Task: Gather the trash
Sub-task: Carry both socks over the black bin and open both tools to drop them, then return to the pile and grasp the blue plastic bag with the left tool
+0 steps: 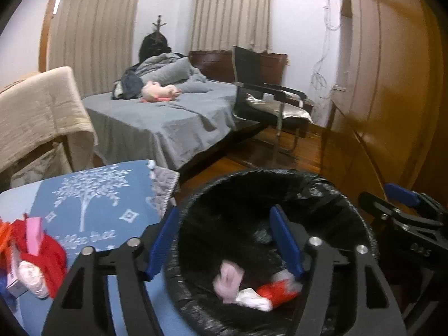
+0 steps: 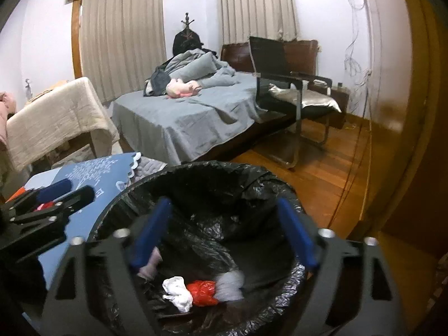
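The trash bin (image 2: 196,224) is round and lined with a crinkled, glossy black plastic bag (image 1: 322,193) folded over its rim. It stands on the wooden floor (image 2: 322,184), just beside the desk (image 1: 134,294). At the bottom lie crumpled pieces of trash: a white wad (image 2: 177,293), a red plastic wad (image 2: 202,292), a grey fuzzy lump (image 2: 230,284) and a pale pink piece (image 1: 228,280).

The left gripper (image 1: 224,240) hangs over the bin's left rim with its blue pads wide apart and nothing between them. The right gripper (image 2: 224,232) hangs over the bin's opening, its blue pads also wide apart and empty.

The desk carries a blue cloth (image 1: 92,204) printed with a white tree and edged with a scalloped trim. On its left edge lies more trash: red crumpled material (image 1: 47,254), a pink strip (image 1: 35,236) and a white wad (image 1: 30,275).

Beyond stand a bed (image 2: 179,123) under a grey sheet, a black chair (image 2: 282,84) with a metal frame, and beige pleated curtains (image 2: 120,36).
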`<action>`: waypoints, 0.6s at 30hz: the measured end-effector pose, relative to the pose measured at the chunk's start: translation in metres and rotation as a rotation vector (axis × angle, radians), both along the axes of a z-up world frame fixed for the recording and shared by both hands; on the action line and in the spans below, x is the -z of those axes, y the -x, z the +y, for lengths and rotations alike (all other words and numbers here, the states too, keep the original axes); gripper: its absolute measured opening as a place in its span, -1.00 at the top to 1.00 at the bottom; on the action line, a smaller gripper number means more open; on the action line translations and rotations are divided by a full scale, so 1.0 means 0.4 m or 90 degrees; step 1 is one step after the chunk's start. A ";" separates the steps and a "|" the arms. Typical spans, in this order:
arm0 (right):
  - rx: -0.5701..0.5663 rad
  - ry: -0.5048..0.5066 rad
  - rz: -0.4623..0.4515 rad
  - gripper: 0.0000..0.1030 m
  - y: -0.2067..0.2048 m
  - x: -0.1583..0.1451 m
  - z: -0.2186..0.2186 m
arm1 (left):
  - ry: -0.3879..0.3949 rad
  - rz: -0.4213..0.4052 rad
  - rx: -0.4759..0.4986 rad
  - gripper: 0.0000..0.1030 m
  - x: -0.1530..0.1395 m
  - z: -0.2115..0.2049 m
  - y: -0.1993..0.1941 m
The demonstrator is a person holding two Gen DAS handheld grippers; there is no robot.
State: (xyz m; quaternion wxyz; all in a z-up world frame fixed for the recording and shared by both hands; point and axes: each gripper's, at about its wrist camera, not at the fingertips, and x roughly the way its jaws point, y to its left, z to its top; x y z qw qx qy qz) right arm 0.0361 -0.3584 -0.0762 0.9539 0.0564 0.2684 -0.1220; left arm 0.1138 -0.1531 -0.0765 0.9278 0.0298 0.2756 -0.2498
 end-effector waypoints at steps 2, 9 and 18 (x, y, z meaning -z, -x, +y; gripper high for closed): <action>0.004 -0.004 -0.012 -0.87 0.005 -0.007 0.004 | 0.001 -0.006 -0.022 -0.48 -0.010 0.029 -0.002; -0.032 -0.025 -0.021 -0.90 -0.010 -0.020 0.074 | -0.020 -0.028 -0.102 -0.69 -0.031 0.151 0.018; -0.130 -0.037 -0.012 -0.90 -0.075 -0.005 0.273 | -0.056 -0.033 -0.209 -0.70 -0.020 0.350 0.046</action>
